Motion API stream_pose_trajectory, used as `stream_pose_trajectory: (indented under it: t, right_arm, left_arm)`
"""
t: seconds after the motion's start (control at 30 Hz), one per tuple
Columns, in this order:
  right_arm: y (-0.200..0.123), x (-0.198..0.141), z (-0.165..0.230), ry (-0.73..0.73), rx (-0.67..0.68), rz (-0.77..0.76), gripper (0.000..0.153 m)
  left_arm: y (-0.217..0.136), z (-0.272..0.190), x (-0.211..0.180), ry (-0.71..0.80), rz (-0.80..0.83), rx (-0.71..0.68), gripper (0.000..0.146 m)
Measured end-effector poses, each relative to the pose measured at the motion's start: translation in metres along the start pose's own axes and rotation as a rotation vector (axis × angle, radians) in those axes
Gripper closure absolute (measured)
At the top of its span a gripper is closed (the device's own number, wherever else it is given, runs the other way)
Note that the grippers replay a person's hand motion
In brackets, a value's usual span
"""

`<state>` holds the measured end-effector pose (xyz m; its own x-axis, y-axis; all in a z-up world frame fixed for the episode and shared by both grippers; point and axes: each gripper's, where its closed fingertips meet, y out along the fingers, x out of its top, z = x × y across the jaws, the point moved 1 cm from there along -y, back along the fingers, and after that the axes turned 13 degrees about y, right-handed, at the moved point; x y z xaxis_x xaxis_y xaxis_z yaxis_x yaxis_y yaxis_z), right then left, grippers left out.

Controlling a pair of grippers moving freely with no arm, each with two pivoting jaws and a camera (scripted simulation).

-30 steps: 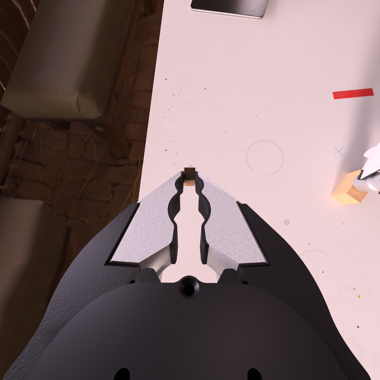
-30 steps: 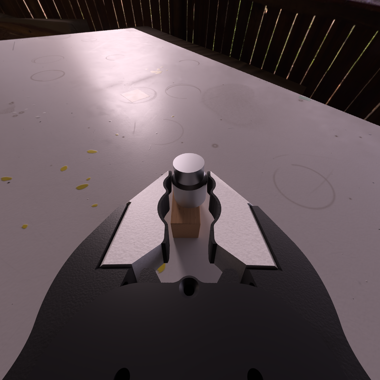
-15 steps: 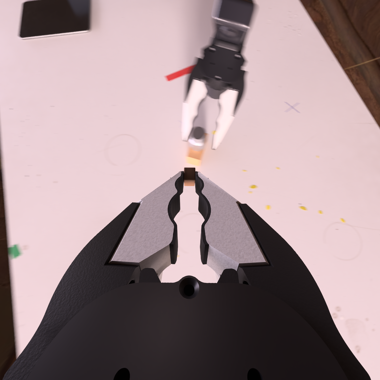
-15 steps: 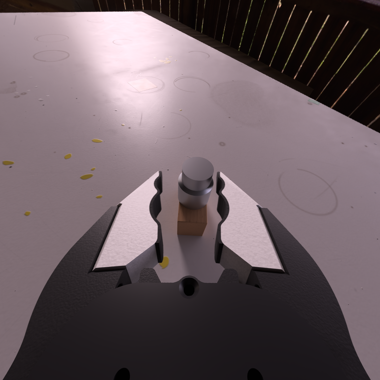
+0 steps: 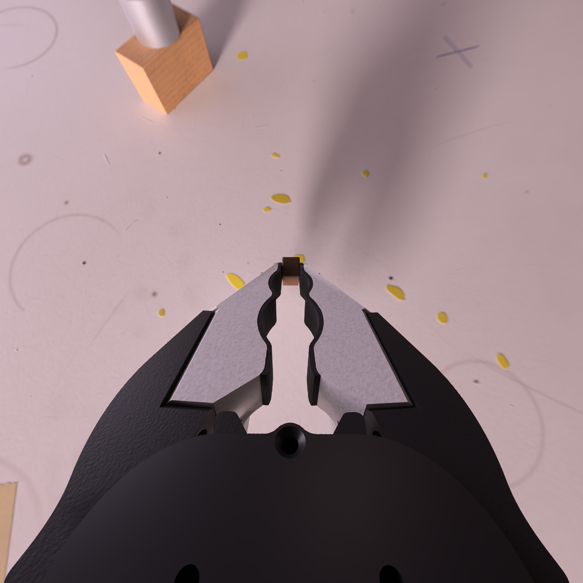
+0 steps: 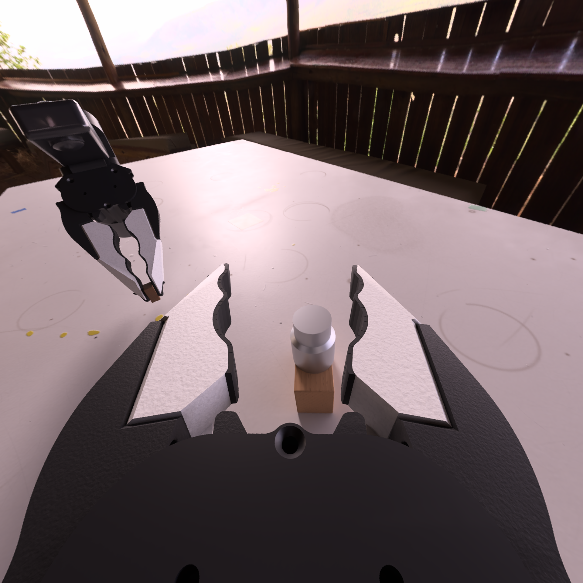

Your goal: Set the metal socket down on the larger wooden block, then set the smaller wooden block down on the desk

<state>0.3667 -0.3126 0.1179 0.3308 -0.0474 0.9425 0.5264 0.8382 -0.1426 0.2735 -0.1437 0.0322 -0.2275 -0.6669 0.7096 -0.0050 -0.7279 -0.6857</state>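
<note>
Socket sits on the big block between your wide-open, empty right fingers, so step two: lower the small block, pinched at your left fingers' tips, to the desk and release.

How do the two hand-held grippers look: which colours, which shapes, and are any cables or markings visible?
Both match. The left hand-held gripper and right hand-held gripper have a matte black, textured, rounded body with a screw hole at its middle. Each finger is a tapering wedge with a rough white face and a wavy black inner edge. No cables or markings show.
</note>
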Motion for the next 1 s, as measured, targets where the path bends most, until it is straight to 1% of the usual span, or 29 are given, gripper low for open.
stream_pose_trajectory:
  t: [0.1, 0.2, 0.23, 0.3, 0.37, 0.47, 0.5, 0.57, 0.63, 0.7, 0.73, 0.8, 0.87, 1.0]
  right_arm:
    - [-0.002, -0.009, -0.003, 0.004, -0.012, 0.059, 0.076]
    - [-0.001, -0.019, -0.003, -0.002, -0.005, 0.113, 0.078]
    - [-0.001, -0.021, -0.004, -0.004, -0.004, 0.125, 0.079]
    - [0.0, -0.023, -0.006, -0.01, -0.008, 0.149, 0.079]
    - [0.0, -0.028, -0.009, -0.028, -0.014, 0.191, 0.078]
    - [0.0, -0.039, -0.015, -0.084, -0.02, 0.315, 0.073]
    - [0.0, -0.043, -0.018, -0.1, -0.019, 0.365, 0.07]
    - [0.004, -0.049, -0.024, -0.125, -0.01, 0.469, 0.059]
    - [0.01, -0.053, -0.029, -0.151, 0.012, 0.561, 0.047]
    - [0.02, -0.055, -0.034, -0.18, 0.028, 0.631, 0.034]
    - [0.025, -0.057, -0.036, -0.197, 0.034, 0.66, 0.03]
    - [0.035, -0.063, -0.039, -0.222, 0.049, 0.708, 0.024]
    - [0.042, -0.069, -0.041, -0.243, 0.049, 0.731, 0.021]
    - [0.043, -0.07, -0.04, -0.229, 0.046, 0.688, 0.019]
  left_arm:
    - [0.008, 0.002, -0.006, 0.022, 0.028, 0.023, 0.136]
    - [0.008, 0.0, -0.007, 0.005, -0.002, 0.013, 0.136]
    - [0.006, 0.0, -0.008, 0.002, -0.013, 0.013, 0.132]
    - [-0.004, 0.005, -0.007, -0.021, -0.046, 0.03, 0.117]
    - [-0.021, 0.015, -0.004, -0.066, -0.123, 0.075, 0.104]
    - [-0.046, 0.046, -0.01, -0.16, -0.196, 0.226, 0.091]
    - [-0.051, 0.057, -0.016, -0.183, -0.184, 0.291, 0.085]
    - [-0.053, 0.078, -0.034, -0.203, -0.098, 0.401, 0.068]
    - [-0.048, 0.088, -0.045, -0.195, -0.008, 0.433, 0.051]
    - [-0.04, 0.092, -0.049, -0.185, 0.04, 0.41, 0.042]
    - [-0.037, 0.094, -0.049, -0.178, 0.047, 0.411, 0.04]
    - [-0.036, 0.099, -0.049, -0.175, 0.056, 0.421, 0.04]
    - [-0.038, 0.103, -0.051, -0.17, 0.058, 0.445, 0.047]
    - [-0.041, 0.111, -0.056, -0.13, 0.049, 0.493, 0.062]
